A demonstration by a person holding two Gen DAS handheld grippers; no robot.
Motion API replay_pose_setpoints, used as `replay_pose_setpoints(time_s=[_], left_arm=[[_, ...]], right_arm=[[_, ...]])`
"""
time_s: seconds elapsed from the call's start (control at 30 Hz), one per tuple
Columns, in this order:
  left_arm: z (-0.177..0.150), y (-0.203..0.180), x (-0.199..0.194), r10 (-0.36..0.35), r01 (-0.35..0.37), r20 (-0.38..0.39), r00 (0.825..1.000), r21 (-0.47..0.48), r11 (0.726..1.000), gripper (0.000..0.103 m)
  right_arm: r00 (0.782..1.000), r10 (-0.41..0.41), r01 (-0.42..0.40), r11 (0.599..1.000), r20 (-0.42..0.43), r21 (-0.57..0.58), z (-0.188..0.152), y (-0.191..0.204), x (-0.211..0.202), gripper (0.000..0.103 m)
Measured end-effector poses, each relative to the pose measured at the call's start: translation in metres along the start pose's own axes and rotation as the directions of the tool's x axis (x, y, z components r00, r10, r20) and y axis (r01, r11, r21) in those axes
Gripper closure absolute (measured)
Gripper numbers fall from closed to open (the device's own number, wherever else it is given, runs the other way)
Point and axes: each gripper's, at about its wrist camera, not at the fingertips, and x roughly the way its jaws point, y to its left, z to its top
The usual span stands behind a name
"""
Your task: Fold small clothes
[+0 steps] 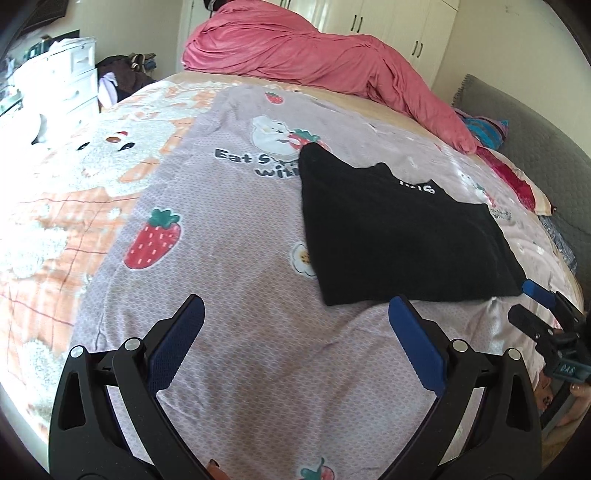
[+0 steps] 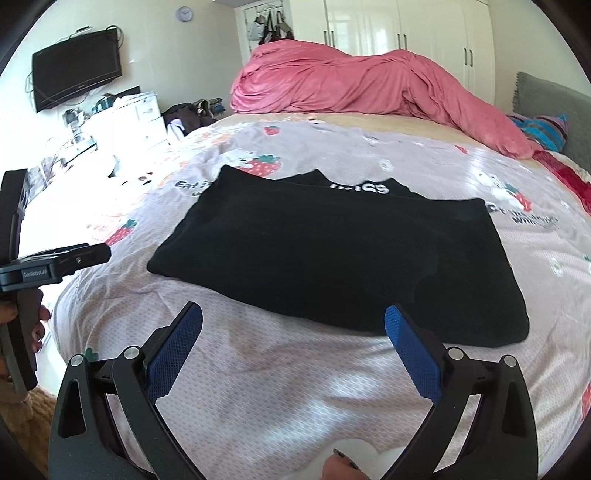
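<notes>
Left gripper hovers low over the bedsheet, pointing forward, jaws spread wide, nothing between the 2 blue pads; right gripper likewise held low just short of the black garment, jaws wide apart, empty; in the left view the right gripper's blue tip sits right at the garment's near right corner, touching or not I cannot tell; in the right view the left gripper's black body shows at the left edge, well apart from the garment; garment lies flat near mid-bed, partly folded into a rough rectangle, soft matte knit, white lettering by the collar at its far edge; sheet is lilac with strawberry and bear prints, lightly creased; pink duvet bunched in a long heap across the far side of the bed; grey headboard at right with a striped pillow against it; black TV on the wall; white wardrobe behind; white drawer unit at left.
</notes>
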Motion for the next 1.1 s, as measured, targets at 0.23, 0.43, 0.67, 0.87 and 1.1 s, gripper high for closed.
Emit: replay_pose_setpoints(time_s=[0.23,0.43,0.67,0.87,1.1], left_arm=[[0.003,0.007,0.001,0.016,-0.016,0.001,1.0,-0.021,1.0,0.009],[0.01,0.012,0.006,0.019,-0.02,-0.001,1.0,-0.055,0.998,0.009],[0.022,0.015,0.01,0.018,-0.018,0.0,1.0,-0.087,0.996,0.009],[0.035,0.017,0.018,0.015,-0.016,-0.005,1.0,-0.115,0.993,0.009],[0.059,0.014,0.035,0.019,-0.021,-0.018,1.0,-0.14,0.99,0.009]], right_arm=[[1.0,0.025,-0.025,0.999,-0.008,-0.029,0.007,0.016,0.012,0.005],[0.999,0.03,-0.031,0.998,-0.016,-0.057,0.014,0.028,0.022,0.005],[0.999,0.043,-0.045,0.996,-0.025,-0.073,0.019,0.038,0.032,0.004],[0.998,0.045,-0.05,0.991,-0.041,-0.123,0.022,0.051,0.044,0.004],[0.997,0.019,-0.036,0.972,-0.075,-0.234,0.023,0.077,0.069,0.004]])
